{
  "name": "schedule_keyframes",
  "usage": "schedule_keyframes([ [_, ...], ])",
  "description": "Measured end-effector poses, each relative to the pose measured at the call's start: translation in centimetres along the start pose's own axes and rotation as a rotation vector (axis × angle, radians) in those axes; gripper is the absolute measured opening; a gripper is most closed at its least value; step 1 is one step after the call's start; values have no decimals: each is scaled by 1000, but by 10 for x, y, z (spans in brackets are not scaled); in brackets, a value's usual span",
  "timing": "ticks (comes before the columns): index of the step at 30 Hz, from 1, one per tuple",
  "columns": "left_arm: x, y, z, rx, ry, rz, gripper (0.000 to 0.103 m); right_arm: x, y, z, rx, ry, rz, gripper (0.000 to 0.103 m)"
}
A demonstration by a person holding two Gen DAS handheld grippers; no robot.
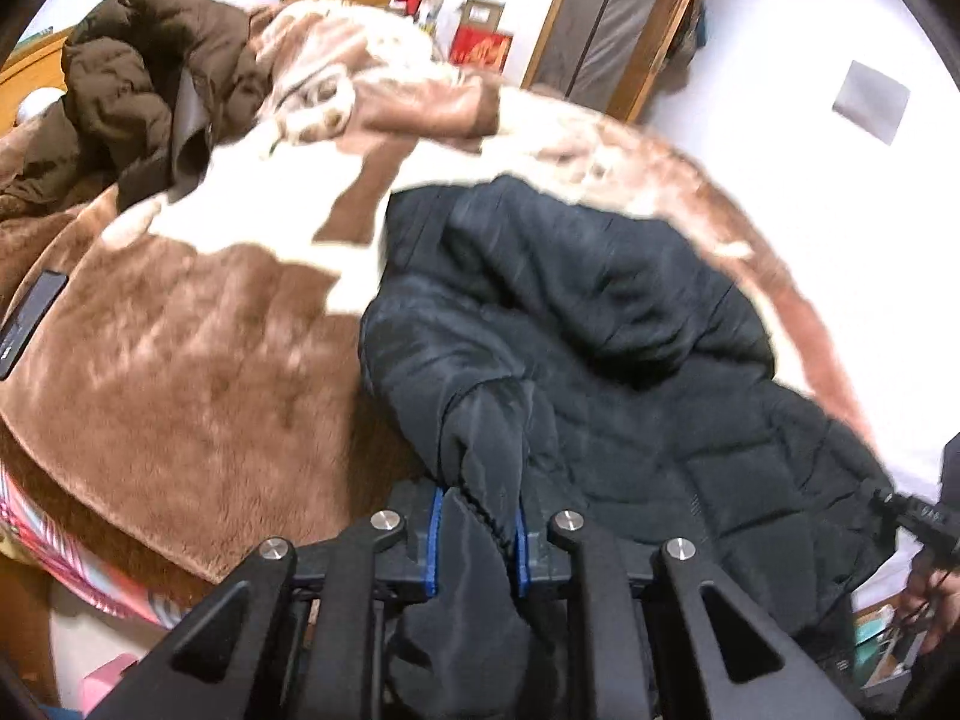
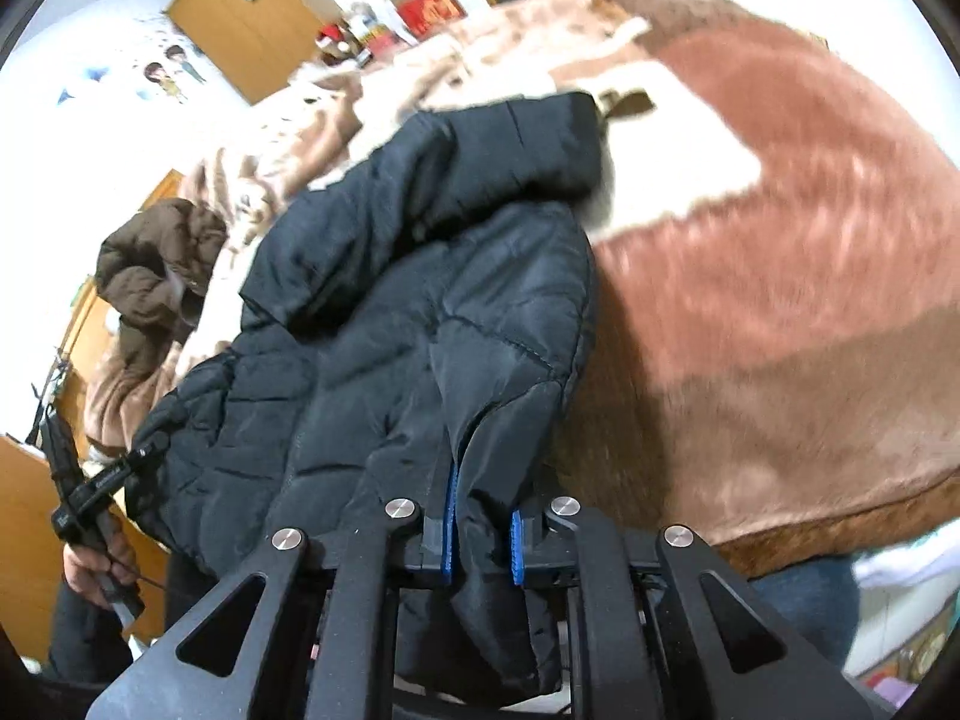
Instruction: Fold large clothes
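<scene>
A black quilted puffer jacket (image 1: 588,324) lies partly on a bed covered with a brown and white fleece blanket (image 1: 198,336). My left gripper (image 1: 479,531) is shut on a bunched edge of the jacket at the bottom of the left wrist view. My right gripper (image 2: 483,537) is shut on another bunched edge of the same jacket (image 2: 420,276). The jacket hangs between the two grippers, its hood end resting on the blanket (image 2: 780,300). The right gripper shows at the right edge of the left wrist view (image 1: 918,516). The left gripper shows at the left of the right wrist view (image 2: 102,486).
A brown puffer jacket (image 1: 138,84) lies heaped at the far end of the bed, also in the right wrist view (image 2: 156,264). A dark phone (image 1: 30,318) rests on the blanket at the left. Wooden doors (image 1: 618,30) and a cluttered shelf (image 1: 480,30) stand behind.
</scene>
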State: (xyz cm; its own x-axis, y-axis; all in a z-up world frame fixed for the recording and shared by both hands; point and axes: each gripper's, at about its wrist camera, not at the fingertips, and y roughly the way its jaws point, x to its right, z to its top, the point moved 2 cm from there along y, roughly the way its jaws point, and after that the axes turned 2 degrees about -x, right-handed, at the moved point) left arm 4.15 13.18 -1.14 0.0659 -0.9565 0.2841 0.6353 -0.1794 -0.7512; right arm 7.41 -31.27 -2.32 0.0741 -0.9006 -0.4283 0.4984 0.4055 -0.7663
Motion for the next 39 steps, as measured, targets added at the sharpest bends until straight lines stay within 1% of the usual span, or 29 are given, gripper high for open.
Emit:
schedule_keyframes([
  [3, 0, -20, 0, 35, -23, -45, 18, -6, -19, -11, 16, -17, 11, 13],
  [7, -5, -43, -19, 51, -58, -92, 17, -7, -38, -34, 14, 8, 34, 13],
  [10, -13, -50, -32, 47, -90, -112, 17, -4, -46, -46, 5, 37, 50, 13],
  [14, -18, -50, -31, 49, -122, -128, 17, -7, -48, -36, 24, 37, 69, 13],
  [17, -13, -54, -19, 68, -109, -132, 17, -17, -50, -16, 56, 12, 90, 13],
  [21, -10, -52, 13, 96, -123, -151, 18, -23, -53, 15, 108, 13, 120, 13],
  [24, -9, -46, 41, 118, -135, -157, 18, -21, -52, 45, 139, 44, 144, 13],
  [28, -12, -27, 81, 136, -168, -150, 18, -12, -44, 85, 166, 96, 156, 13],
  [31, -17, -3, 109, 128, -206, -147, 18, -8, -26, 122, 159, 127, 155, 13],
  [32, -17, 7, 117, 120, -215, -142, 18, -7, -20, 128, 152, 129, 151, 14],
  [34, -17, 30, 134, 101, -219, -121, 18, -4, 2, 152, 124, 145, 133, 14],
  [37, -21, 73, 154, 51, -228, -84, 19, 5, 34, 178, 78, 165, 106, 15],
  [39, -26, 105, 162, 12, -239, -55, 19, 13, 63, 195, 37, 170, 75, 16],
])
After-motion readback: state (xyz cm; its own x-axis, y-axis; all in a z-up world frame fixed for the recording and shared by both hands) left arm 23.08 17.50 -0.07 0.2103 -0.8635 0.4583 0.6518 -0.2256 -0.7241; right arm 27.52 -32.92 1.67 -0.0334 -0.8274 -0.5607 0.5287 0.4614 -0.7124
